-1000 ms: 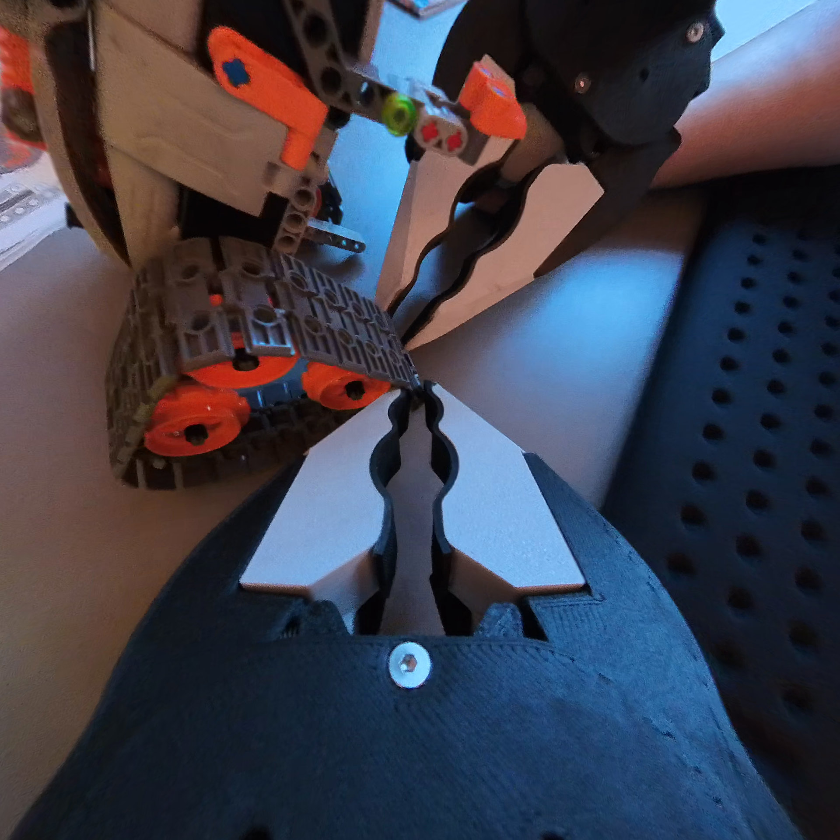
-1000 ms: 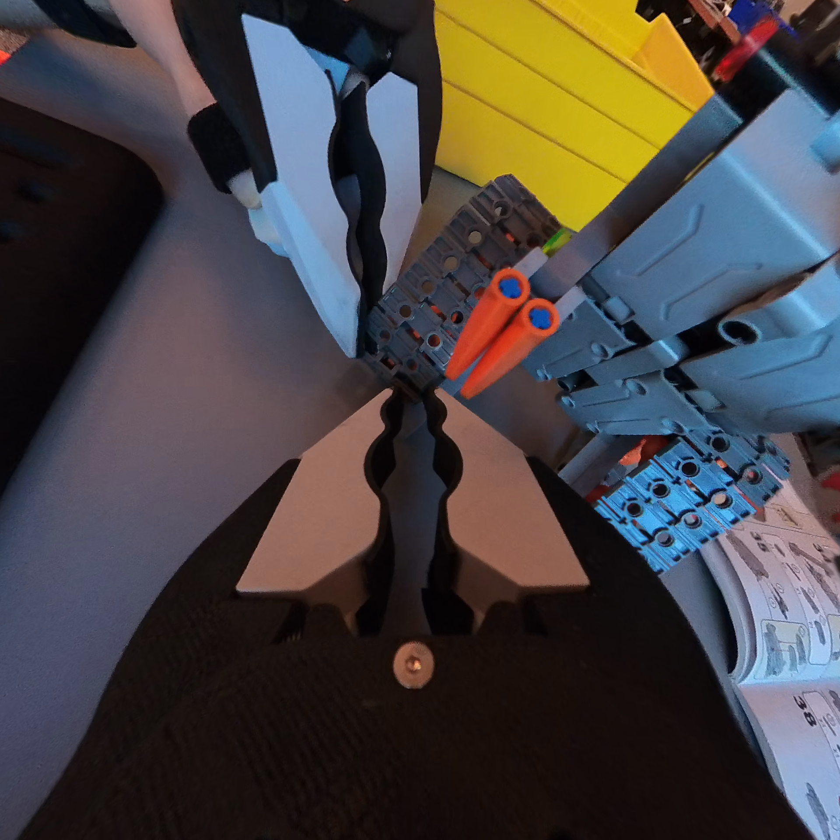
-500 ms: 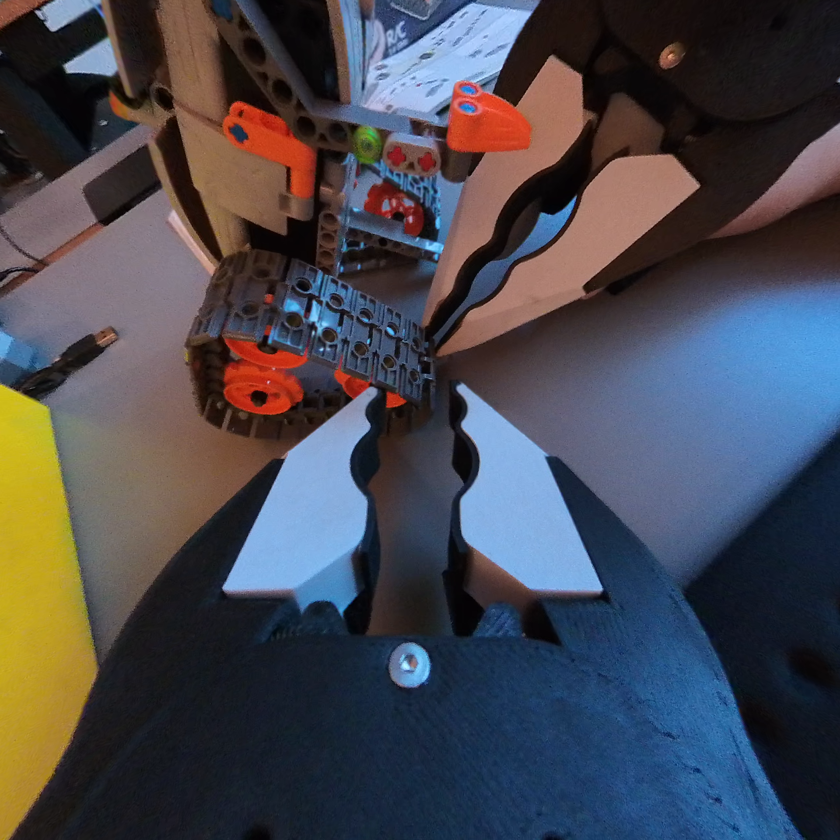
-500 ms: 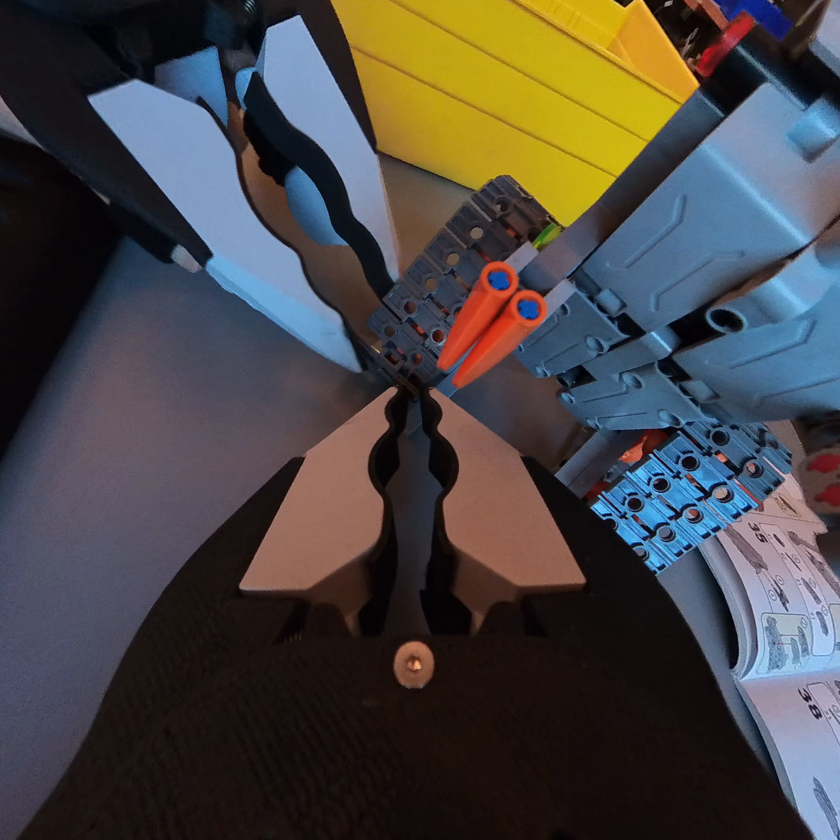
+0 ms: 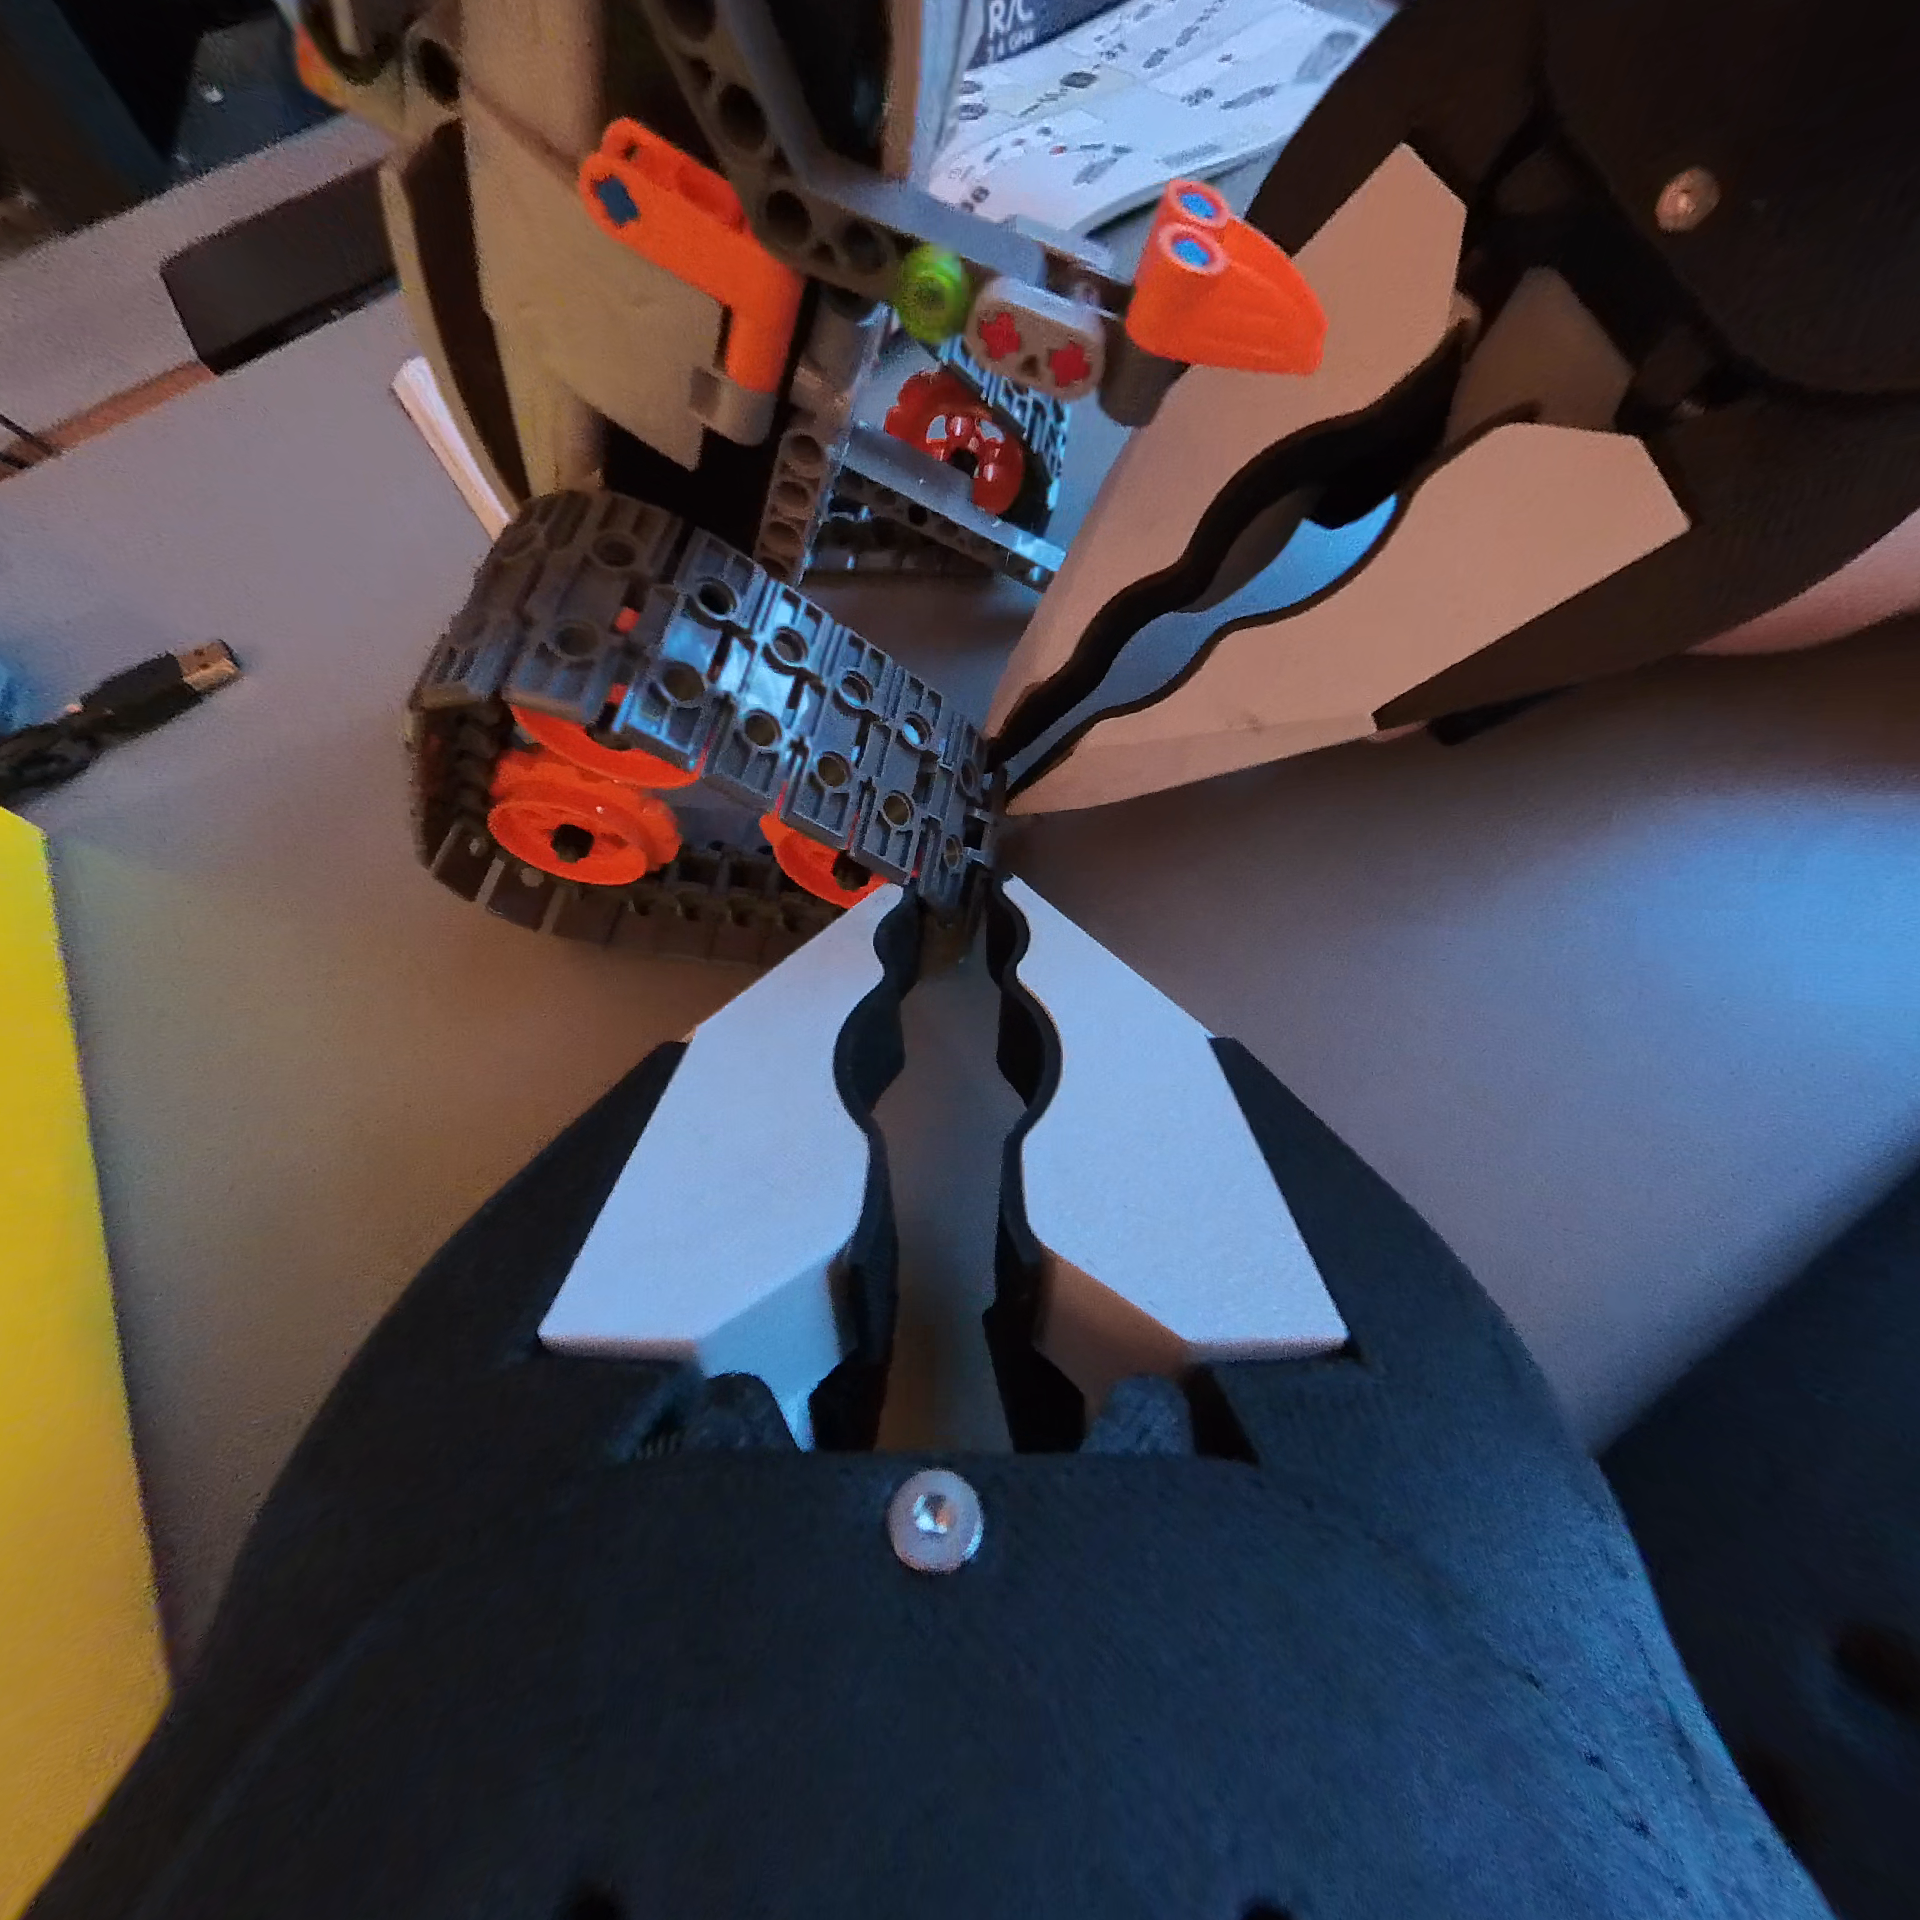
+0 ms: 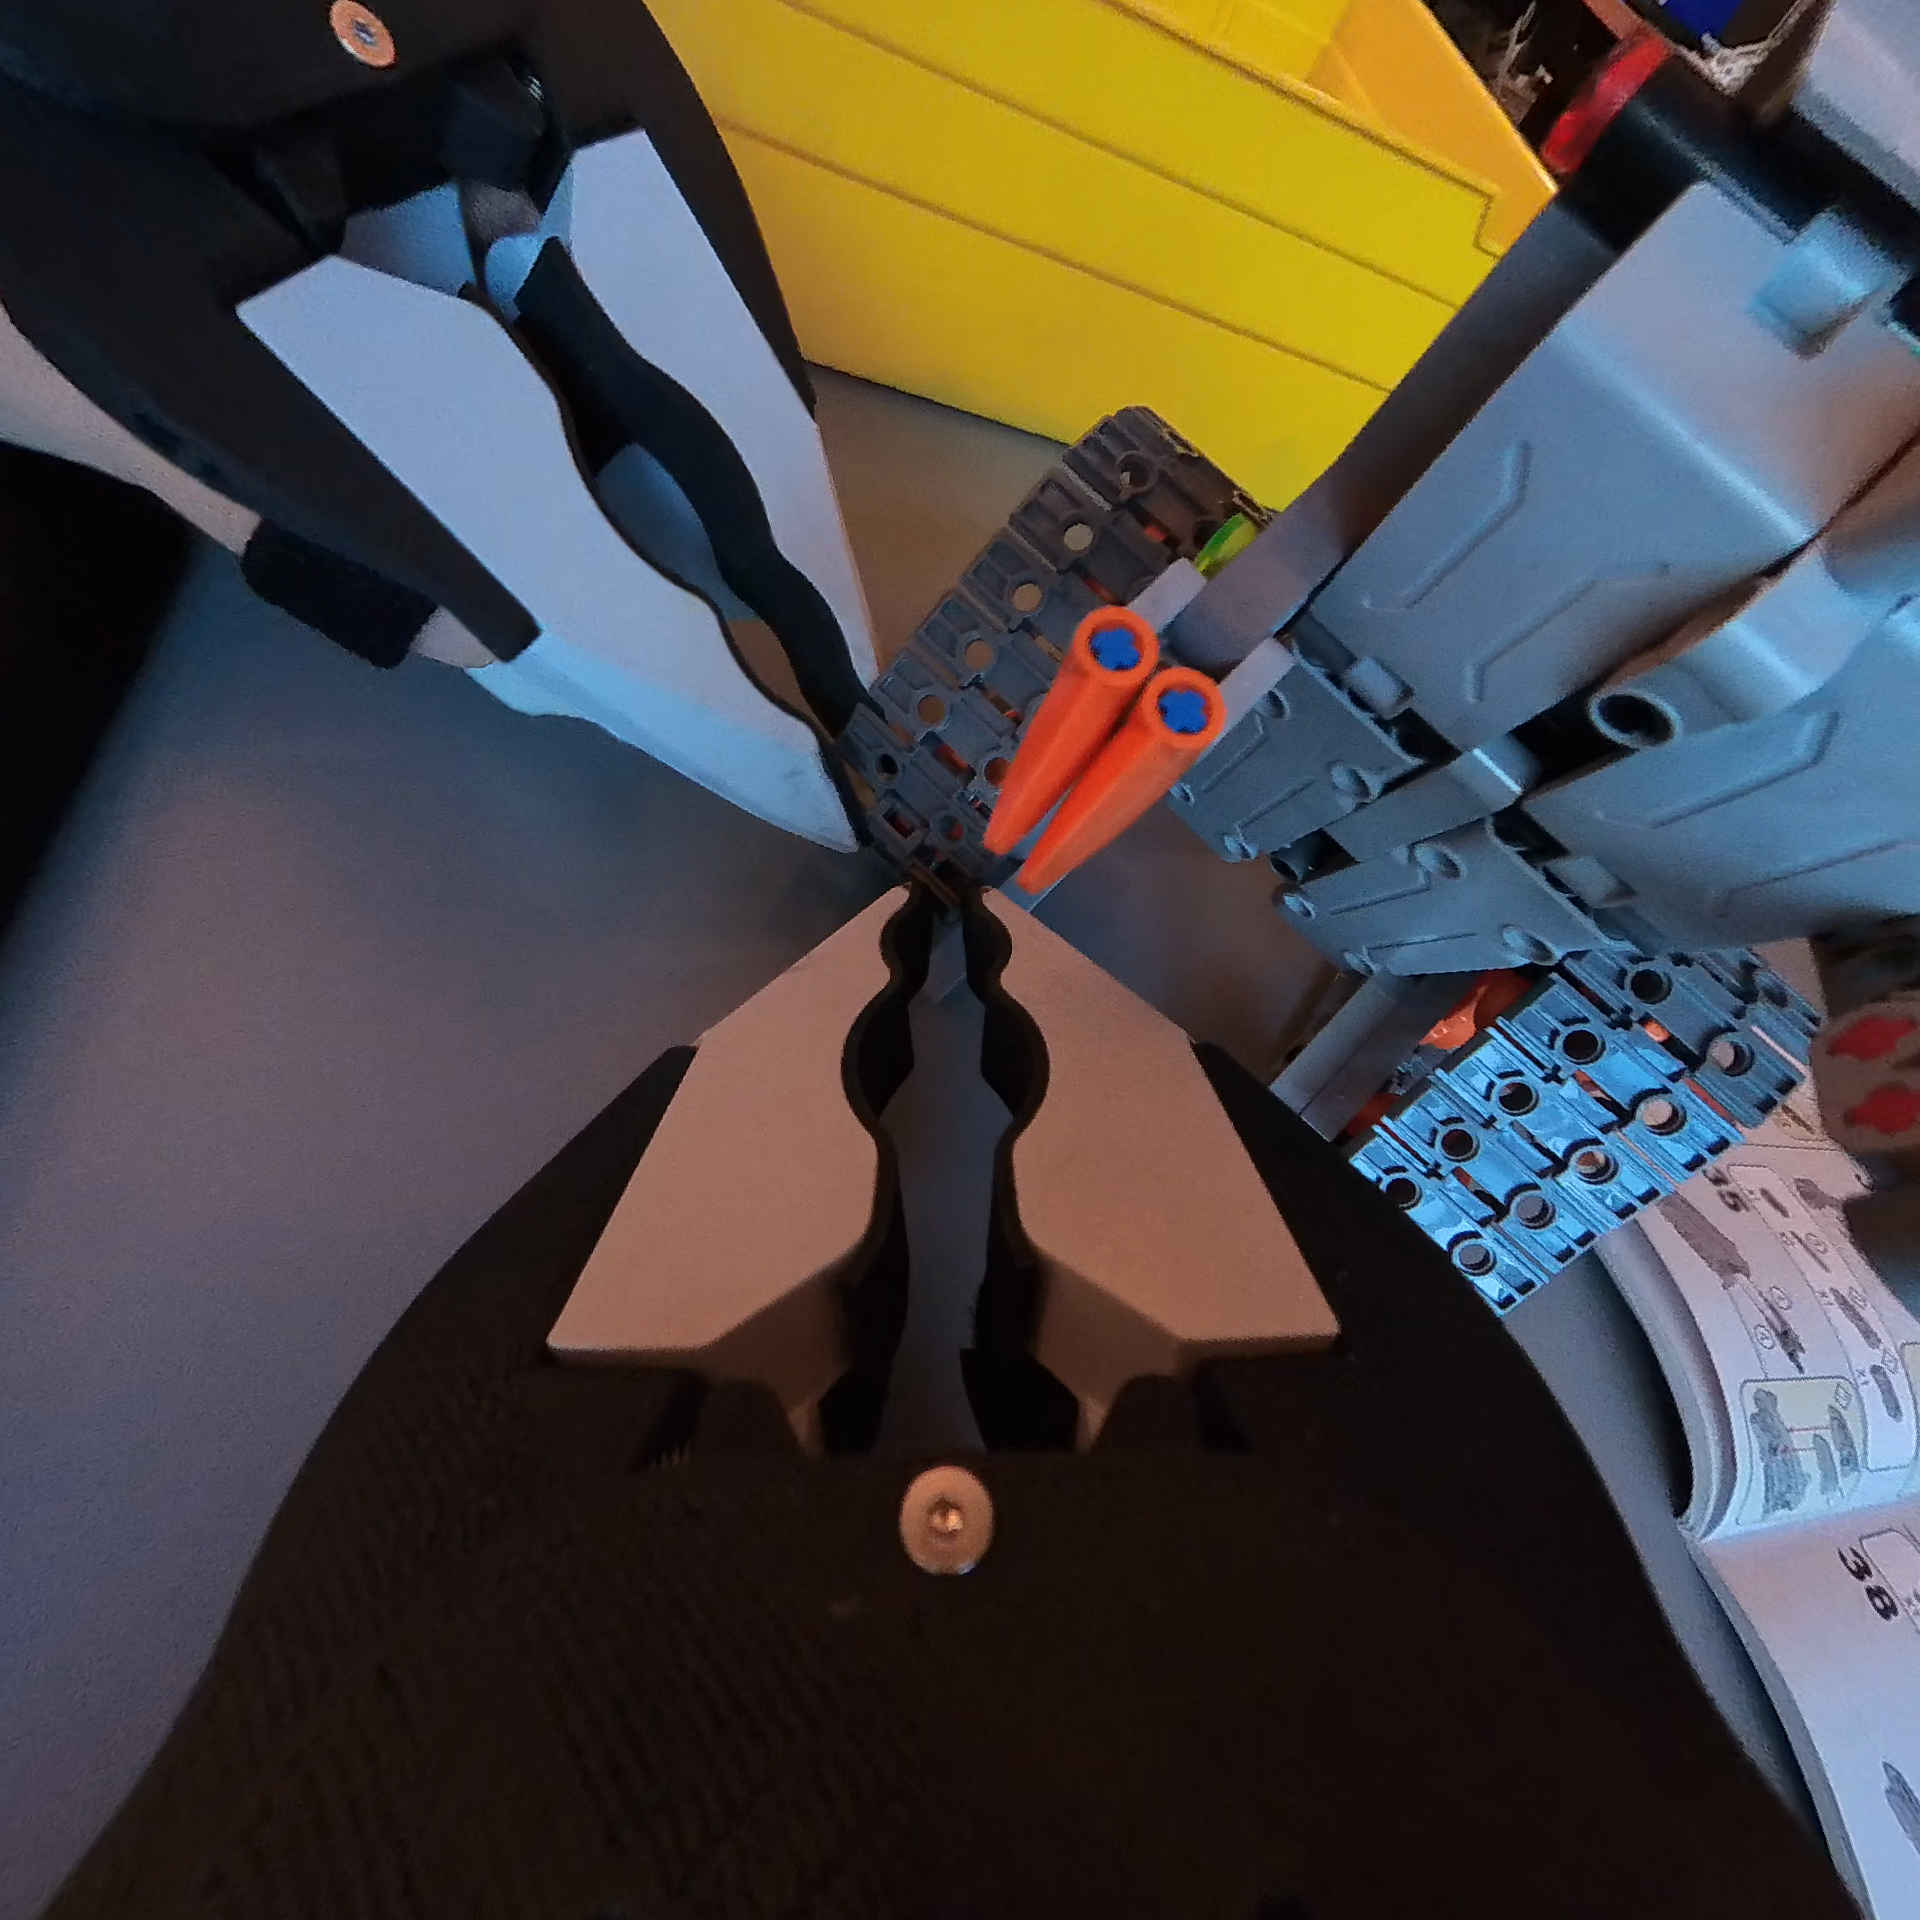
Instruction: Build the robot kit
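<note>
A brick-built tracked vehicle stands on the grey table (image 5: 1455, 935), with grey panels (image 6: 1558, 582), orange wheels (image 5: 582, 831) and a dark grey track (image 5: 779, 717). My left gripper (image 5: 951, 904) is shut on the near end link of this track. My right gripper (image 6: 940, 899) is shut on the same track end (image 6: 997, 603) from the other side. Each gripper shows in the other's view: the right gripper (image 5: 1003, 784) at upper right, the left gripper (image 6: 852, 821) at upper left, tips almost touching. Two orange pointed pieces (image 6: 1091, 748) stick out just above the pinch.
A yellow bin (image 6: 1091, 229) stands behind the model and shows at the left edge of the left wrist view (image 5: 42, 1247). An open instruction booklet (image 6: 1818, 1403) lies under the second track (image 6: 1579, 1122). A USB cable (image 5: 135, 691) lies at far left. A dark mat (image 5: 1818, 1558) lies at lower right. The tips of both grippers are at nearly the same place.
My left gripper was shut a second ago, opened and drew back half a second ago, and has now closed again on the track end. My right gripper has stayed shut there.
</note>
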`<move>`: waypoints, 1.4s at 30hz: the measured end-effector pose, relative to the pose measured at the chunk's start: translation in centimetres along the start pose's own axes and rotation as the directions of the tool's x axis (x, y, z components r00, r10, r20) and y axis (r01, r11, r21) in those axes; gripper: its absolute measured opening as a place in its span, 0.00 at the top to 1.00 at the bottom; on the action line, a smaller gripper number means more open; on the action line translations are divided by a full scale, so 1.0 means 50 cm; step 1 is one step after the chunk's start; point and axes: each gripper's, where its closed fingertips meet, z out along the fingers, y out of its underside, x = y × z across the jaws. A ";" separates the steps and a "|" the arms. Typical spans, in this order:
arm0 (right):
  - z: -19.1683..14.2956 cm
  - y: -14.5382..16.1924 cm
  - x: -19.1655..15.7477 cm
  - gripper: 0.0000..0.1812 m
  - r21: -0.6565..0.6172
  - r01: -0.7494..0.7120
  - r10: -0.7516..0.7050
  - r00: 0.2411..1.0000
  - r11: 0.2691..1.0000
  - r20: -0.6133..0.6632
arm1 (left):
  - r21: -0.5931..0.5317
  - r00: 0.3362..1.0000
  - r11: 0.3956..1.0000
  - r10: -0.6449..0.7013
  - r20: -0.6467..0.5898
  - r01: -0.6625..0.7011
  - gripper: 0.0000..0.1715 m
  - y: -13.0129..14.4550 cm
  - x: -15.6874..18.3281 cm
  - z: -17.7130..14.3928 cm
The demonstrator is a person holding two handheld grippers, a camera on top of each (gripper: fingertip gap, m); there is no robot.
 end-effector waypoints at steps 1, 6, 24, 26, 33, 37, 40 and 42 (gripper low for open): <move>0.000 0.000 0.003 0.97 0.002 -0.005 0.005 1.000 1.000 -0.003 | 0.002 1.000 1.000 -0.025 -0.018 0.025 0.94 -0.001 -0.002 0.001; 0.004 -0.004 0.003 0.89 0.015 -0.049 0.048 0.997 0.999 0.054 | 0.005 0.990 0.994 -0.108 -0.093 0.109 0.94 -0.004 -0.010 0.003; 0.006 -0.030 0.035 0.87 0.080 -0.124 0.117 0.990 0.989 0.080 | -0.006 0.926 0.963 -0.260 -0.274 0.269 0.95 -0.005 -0.023 -0.009; 0.000 -0.038 0.034 0.85 0.112 -0.108 0.101 0.993 0.988 0.067 | -0.007 0.924 0.964 -0.258 -0.281 0.267 0.95 -0.004 -0.023 -0.009; 0.025 -0.038 0.017 0.82 0.071 -0.243 0.228 0.959 0.968 0.166 | -0.012 0.918 0.963 -0.259 -0.299 0.268 0.95 -0.004 -0.022 -0.011; 0.034 -0.028 0.005 0.87 0.010 -0.313 0.302 0.924 0.950 0.236 | -0.016 0.912 0.962 -0.264 -0.313 0.273 0.95 -0.003 -0.023 -0.012; 0.032 -0.032 0.010 0.90 0.025 -0.351 0.334 0.909 0.936 0.250 | -0.016 0.910 0.961 -0.267 -0.318 0.277 0.95 -0.003 -0.023 -0.013; 0.031 -0.038 0.014 0.90 0.047 -0.368 0.346 0.905 0.929 0.246 | -0.015 0.910 0.961 -0.266 -0.316 0.276 0.95 -0.003 -0.023 -0.013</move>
